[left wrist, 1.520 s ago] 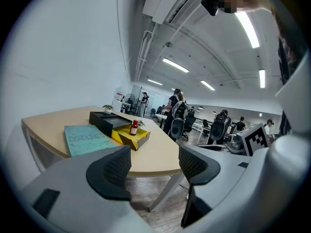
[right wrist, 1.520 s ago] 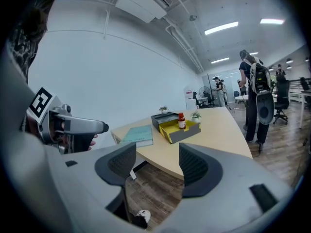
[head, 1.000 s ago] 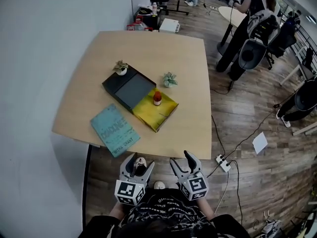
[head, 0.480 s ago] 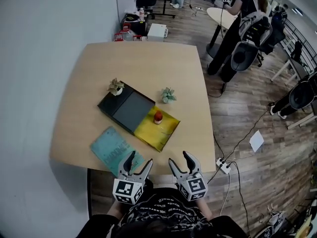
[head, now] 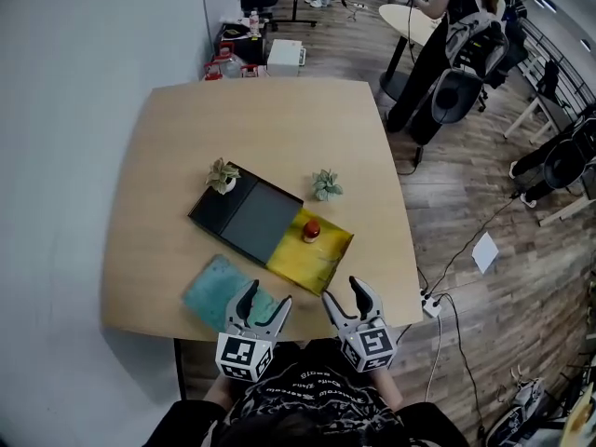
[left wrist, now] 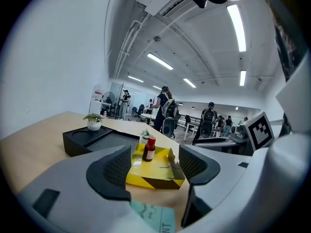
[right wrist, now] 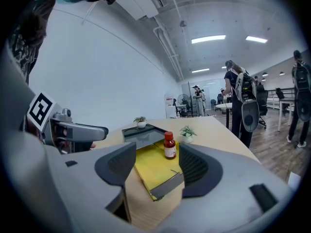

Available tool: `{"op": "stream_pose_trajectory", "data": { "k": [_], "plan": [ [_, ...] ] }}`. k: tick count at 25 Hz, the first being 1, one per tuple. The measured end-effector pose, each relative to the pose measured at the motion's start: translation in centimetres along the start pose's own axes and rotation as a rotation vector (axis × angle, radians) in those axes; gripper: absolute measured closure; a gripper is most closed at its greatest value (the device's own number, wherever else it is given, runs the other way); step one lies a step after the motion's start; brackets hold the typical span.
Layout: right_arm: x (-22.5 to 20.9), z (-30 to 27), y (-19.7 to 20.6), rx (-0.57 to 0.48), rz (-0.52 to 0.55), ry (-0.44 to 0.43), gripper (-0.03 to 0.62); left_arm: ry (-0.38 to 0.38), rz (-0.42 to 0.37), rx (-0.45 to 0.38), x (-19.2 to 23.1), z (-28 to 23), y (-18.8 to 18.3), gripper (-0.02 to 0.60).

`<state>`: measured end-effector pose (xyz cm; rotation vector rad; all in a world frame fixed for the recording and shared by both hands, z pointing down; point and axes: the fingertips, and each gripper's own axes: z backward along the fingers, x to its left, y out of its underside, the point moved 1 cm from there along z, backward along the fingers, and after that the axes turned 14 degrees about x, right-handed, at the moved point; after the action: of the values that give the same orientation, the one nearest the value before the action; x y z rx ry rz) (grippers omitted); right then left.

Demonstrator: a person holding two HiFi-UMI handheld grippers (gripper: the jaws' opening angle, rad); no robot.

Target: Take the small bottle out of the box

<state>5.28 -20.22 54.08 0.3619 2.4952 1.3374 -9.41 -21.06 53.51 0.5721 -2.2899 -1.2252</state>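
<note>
On table (head: 177, 138): small bottle (head: 311, 231) stands upright in yellow box (head: 326, 257), at its far end, box right beside black tray (head: 244, 214). L tool (head: 266, 295) and R tool (head: 343, 291) both at near table edge, jaws apart, nothing btwn them, well apart from bottle. L tool sits over teal booklet (head: 207, 292), probably not touching.

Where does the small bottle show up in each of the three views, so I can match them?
Head view: the small bottle stands just right of centre, at the far end of the yellow box.
Left gripper view: the small bottle is near centre, low, upright in the yellow box.
Right gripper view: the small bottle is slightly right of centre.
Shared landmark: the yellow box.
</note>
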Motion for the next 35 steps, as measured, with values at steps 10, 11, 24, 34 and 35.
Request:
{"op": "stream_pose_trajectory", "data": {
  "k": [10,11,24,34,35],
  "plan": [
    [-1.9,-4.0,-3.6,-0.014,0.032,0.014,0.321,-0.007,0.029,-0.006,2.6,-1.4,-0.7,0.267],
    [-2.0,-4.4,-3.9,-0.011,0.04,0.01,0.321,-0.01,0.033,-0.005,2.7,-1.5,-0.7,0.267],
    [-3.0,-10.1,-5.9,0.061,0.131,-0.069,0.321,-0.058,0.035,0.024,3.0,-2.2,-2.1,0.267],
    [-3.6,-14.9,-4.8,0.105,0.175,-0.104,0.321,-0.125,0.086,0.059,4.0,-1.9,-0.7,0.267],
    [-3.7,-15.4,-4.7,0.11,0.172,-0.109,0.321,-0.128,0.083,0.062,4.0,-1.9,-0.7,0.267]
  ]
}}
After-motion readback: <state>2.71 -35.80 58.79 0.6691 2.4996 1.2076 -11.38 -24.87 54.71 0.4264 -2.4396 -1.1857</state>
